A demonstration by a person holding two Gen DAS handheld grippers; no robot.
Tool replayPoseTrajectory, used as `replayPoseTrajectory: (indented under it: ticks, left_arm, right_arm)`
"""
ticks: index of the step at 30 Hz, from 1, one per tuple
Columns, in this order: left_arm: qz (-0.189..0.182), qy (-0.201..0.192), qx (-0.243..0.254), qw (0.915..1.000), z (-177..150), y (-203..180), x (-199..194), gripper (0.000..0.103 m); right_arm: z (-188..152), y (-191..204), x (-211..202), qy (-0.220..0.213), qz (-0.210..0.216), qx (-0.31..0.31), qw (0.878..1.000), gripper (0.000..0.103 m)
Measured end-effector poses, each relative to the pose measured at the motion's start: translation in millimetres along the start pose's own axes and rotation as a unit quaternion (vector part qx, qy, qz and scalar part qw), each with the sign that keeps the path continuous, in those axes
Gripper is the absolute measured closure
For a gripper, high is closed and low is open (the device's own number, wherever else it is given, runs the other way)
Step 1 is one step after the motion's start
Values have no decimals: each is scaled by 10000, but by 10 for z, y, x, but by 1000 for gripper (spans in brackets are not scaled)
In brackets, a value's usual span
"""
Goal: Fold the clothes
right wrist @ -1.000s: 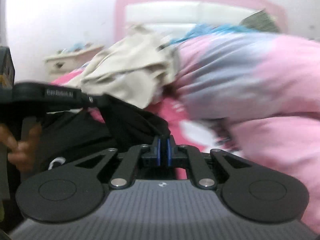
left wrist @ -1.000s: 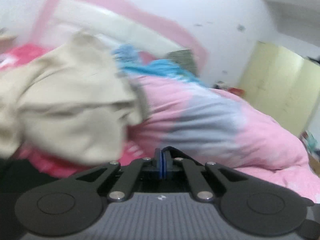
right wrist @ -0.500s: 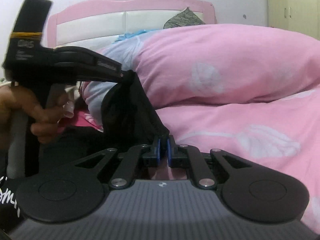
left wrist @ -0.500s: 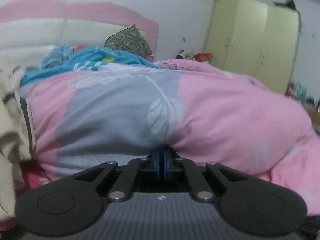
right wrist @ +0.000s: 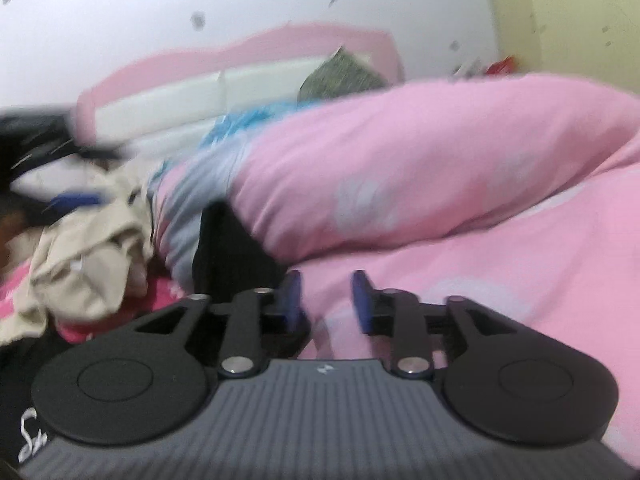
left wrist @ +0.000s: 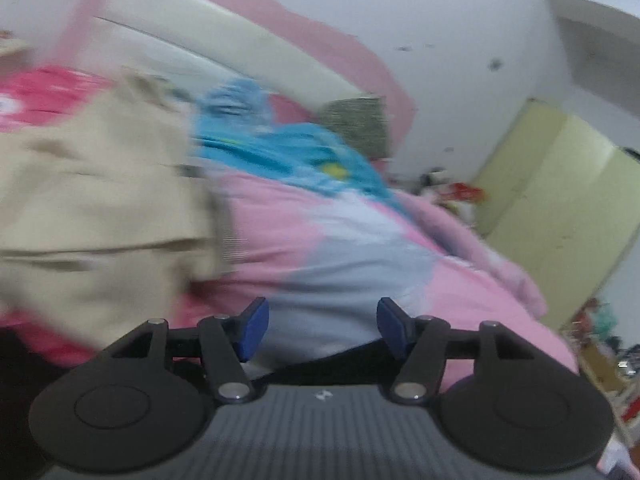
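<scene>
Pink bedding (right wrist: 500,280) fills the scene, with a rolled duvet (right wrist: 400,168) lying across it, far side. At left a beige garment (left wrist: 100,216) sits crumpled, its long axis unclear. Near it a black garment (right wrist: 224,248) rises against the duvet. Both the left gripper (left wrist: 320,322) and right gripper (right wrist: 326,300) are spread and hold nothing, seemingly free to take cloth.

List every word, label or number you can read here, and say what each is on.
White script on the black garment: starts with "S", the rest cut off and blurred.
Small white logo on the right gripper body: a mark, not letters.
Same logo on the left gripper: unreadable.
Nothing else legible.
</scene>
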State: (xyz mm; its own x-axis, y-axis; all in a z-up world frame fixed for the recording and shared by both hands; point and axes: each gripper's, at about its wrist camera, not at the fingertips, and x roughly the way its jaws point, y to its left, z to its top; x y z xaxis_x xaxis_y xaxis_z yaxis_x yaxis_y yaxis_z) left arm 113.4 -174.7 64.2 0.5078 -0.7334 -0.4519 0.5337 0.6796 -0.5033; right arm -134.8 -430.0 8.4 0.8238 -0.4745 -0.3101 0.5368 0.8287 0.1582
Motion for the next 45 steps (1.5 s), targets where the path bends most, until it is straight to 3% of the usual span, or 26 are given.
replayPoseTrajectory:
  ticks: [1, 3, 6, 9, 12, 16, 20, 25, 29, 33, 37, 40, 41, 43, 45]
  left_arm:
    - [244, 15, -55, 9997, -5, 133, -314, 42]
    - [778, 24, -262, 9966, -95, 449, -1015, 41]
    - [1665, 84, -687, 9836, -393, 912, -1979, 41]
    - [2179, 439, -1234, 9671, -980, 1199, -2673, 41]
    - [2358, 904, -1622, 9539, -1742, 1334, -2989, 44]
    - [3041, 1411, -1413, 9315, -2530, 1371, -3087, 51]
    - [3343, 1651, -1020, 9223, -2883, 1429, -3072, 51]
    - [3450, 1734, -525, 9210, -3048, 1452, -3019, 52]
    - [3383, 1688, -426, 9248, -3080, 1416, -3062, 53]
    - [3307, 1676, -350, 9281, -3191, 1360, -3119, 57]
    - [3252, 1704, -147, 9300, -3224, 1303, -3085, 72]
    - [3352, 1666, 46, 9273, -3251, 1238, -3033, 90]
    - [3390, 1642, 98, 9263, -3252, 1217, -3027, 100]
    - [3431, 1585, 110, 9257, -3222, 1190, -3042, 101]
    - [3517, 1506, 42, 9239, -3182, 1187, -3108, 101]
  right_arm:
    - [37, -21, -90, -127, 63, 55, 9999, 60]
    - [130, -69, -293, -291, 332, 207, 9988, 59]
    - [197, -131, -480, 33, 995, 485, 9938, 56]
    - [137, -185, -500, 1092, 1757, 871, 9745, 56]
    - [-97, -205, -492, 2376, 2078, 1047, 9431, 56]
    - [-456, -219, -537, 3608, 1866, 666, 9113, 55]
    - [-663, -258, -619, 4219, 1436, 249, 8948, 55]
    - [-838, -211, -612, 4675, 1312, -61, 8742, 55]
    - [-972, -332, -637, 5105, 1206, 335, 8507, 56]
    - [-978, -383, -661, 5181, 1105, 518, 8466, 56]
    - [-997, -370, -709, 5290, 1096, 464, 8402, 56]
    - [-996, -329, -772, 5283, 1165, 146, 8409, 59]
    - [-991, -331, -786, 5264, 1185, 94, 8419, 61]
    - [-977, -350, -805, 5218, 1221, 48, 8443, 83]
    - [-963, -368, -823, 5171, 1257, 2, 8466, 96]
